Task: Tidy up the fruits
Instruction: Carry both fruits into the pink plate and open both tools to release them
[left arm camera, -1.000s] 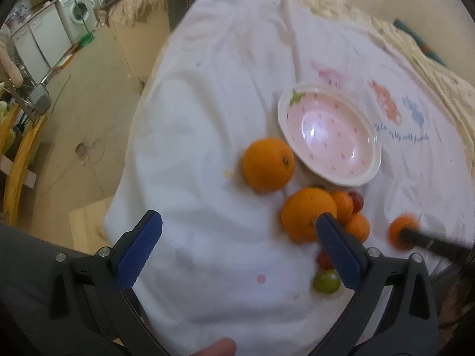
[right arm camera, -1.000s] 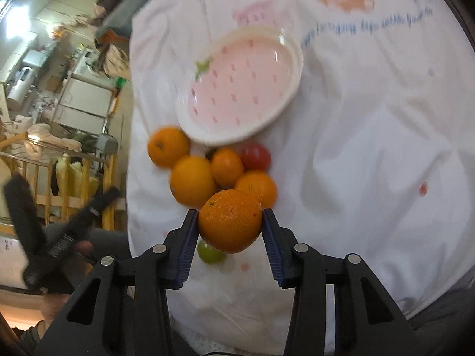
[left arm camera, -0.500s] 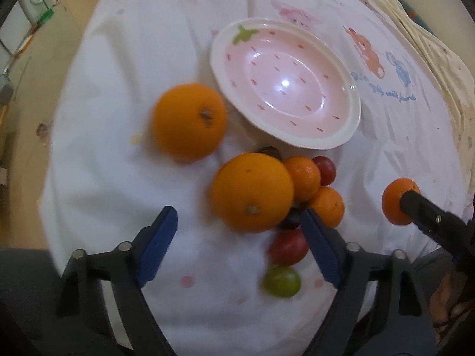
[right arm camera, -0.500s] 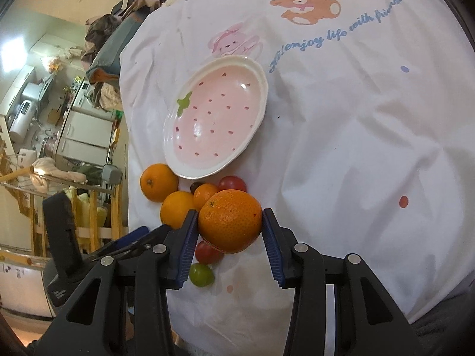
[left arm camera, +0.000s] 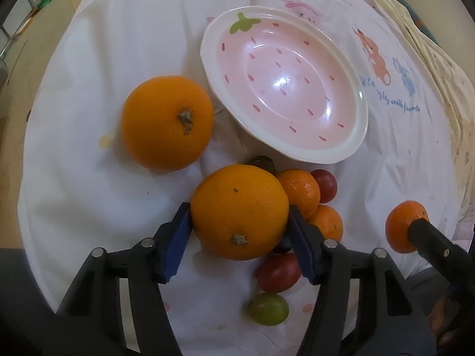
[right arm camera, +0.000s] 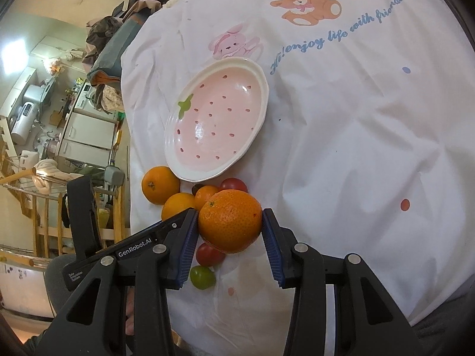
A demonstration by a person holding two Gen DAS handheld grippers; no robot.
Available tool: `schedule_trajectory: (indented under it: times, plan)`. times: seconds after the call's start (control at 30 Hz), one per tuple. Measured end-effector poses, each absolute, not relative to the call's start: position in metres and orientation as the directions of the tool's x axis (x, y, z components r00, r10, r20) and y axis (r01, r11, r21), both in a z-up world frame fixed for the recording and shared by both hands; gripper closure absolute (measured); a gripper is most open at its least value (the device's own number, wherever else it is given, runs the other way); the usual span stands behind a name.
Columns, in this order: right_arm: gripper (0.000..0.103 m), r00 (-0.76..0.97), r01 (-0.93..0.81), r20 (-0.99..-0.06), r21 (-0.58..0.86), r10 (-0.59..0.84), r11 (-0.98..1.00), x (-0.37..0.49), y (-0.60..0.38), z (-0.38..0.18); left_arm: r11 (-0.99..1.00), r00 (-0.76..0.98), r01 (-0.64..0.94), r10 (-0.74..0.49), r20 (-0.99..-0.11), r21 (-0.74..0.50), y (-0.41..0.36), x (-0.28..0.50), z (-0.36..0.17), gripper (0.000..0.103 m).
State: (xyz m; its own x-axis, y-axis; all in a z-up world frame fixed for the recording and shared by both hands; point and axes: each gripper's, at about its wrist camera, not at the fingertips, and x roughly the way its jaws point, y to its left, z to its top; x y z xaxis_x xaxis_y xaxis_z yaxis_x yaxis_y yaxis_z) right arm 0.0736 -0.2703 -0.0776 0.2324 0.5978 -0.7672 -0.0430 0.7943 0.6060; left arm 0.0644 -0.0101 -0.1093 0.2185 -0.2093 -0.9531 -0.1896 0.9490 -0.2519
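Observation:
A pink strawberry-pattern plate (left arm camera: 350, 145) (right arm camera: 261, 112) lies empty on the white tablecloth. My left gripper (left arm camera: 240, 222) is shut on a large orange (left arm camera: 240, 210) that sits on the cloth among small oranges (left arm camera: 299, 192) and tomatoes (left arm camera: 279, 271). Another large orange (left arm camera: 167, 121) lies left of the plate. My right gripper (right arm camera: 230, 225) is shut on a mandarin (right arm camera: 230, 219) and holds it above the fruit pile; it shows in the left wrist view (left arm camera: 403, 225) at the right.
A green tomato (left arm camera: 268, 308) lies nearest the table's front edge. The cloth (right arm camera: 356, 148) with cartoon prints spreads right of the plate. Beyond the left edge of the table are the floor, wooden chairs (right arm camera: 44, 228) and kitchen units.
My left gripper moved forward over the fruit pile and closed its jaws on the large orange. My right gripper lifted the mandarin and stayed shut on it.

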Motion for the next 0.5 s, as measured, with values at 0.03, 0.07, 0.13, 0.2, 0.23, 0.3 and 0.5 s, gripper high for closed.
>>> schedule_trajectory:
  times: [0.03,0.07,0.13,0.2,0.23,0.3,0.5]
  plan:
    - [0.058,0.233,-0.043,-0.767,0.606,0.597,0.795,0.074,-0.27,-0.077,0.951,0.216,-0.187,-0.204,-0.955,-0.246,-0.011,0.063,-0.108,0.045]
    - [0.058,0.233,-0.043,-0.768,0.605,0.597,0.795,0.074,-0.271,-0.077,0.952,0.214,-0.187,-0.2,-0.956,-0.241,-0.011,0.063,-0.108,0.045]
    - [0.058,0.236,-0.044,-0.768,0.604,0.595,0.796,0.074,-0.27,-0.077,0.955,0.213,-0.183,-0.195,-0.957,-0.235,-0.012,0.061,-0.105,0.046]
    - [0.058,0.241,-0.047,-0.768,0.602,0.594,0.797,0.074,-0.27,-0.076,0.962,0.217,-0.164,-0.179,-0.96,-0.217,-0.015,0.059,-0.101,0.046]
    - [0.058,0.242,-0.047,-0.767,0.603,0.595,0.796,0.074,-0.27,-0.076,0.966,0.221,-0.158,-0.168,-0.961,-0.206,-0.014,0.058,-0.098,0.046]
    - [0.058,0.246,-0.049,-0.762,0.607,0.599,0.793,0.074,-0.27,-0.074,0.967,0.23,-0.16,-0.157,-0.96,-0.197,-0.012,0.053,-0.093,0.046]
    - [0.058,0.265,-0.068,-0.753,0.609,0.603,0.79,0.072,-0.269,-0.068,0.975,0.284,-0.146,-0.123,-0.951,-0.17,-0.006,0.045,-0.067,0.046]
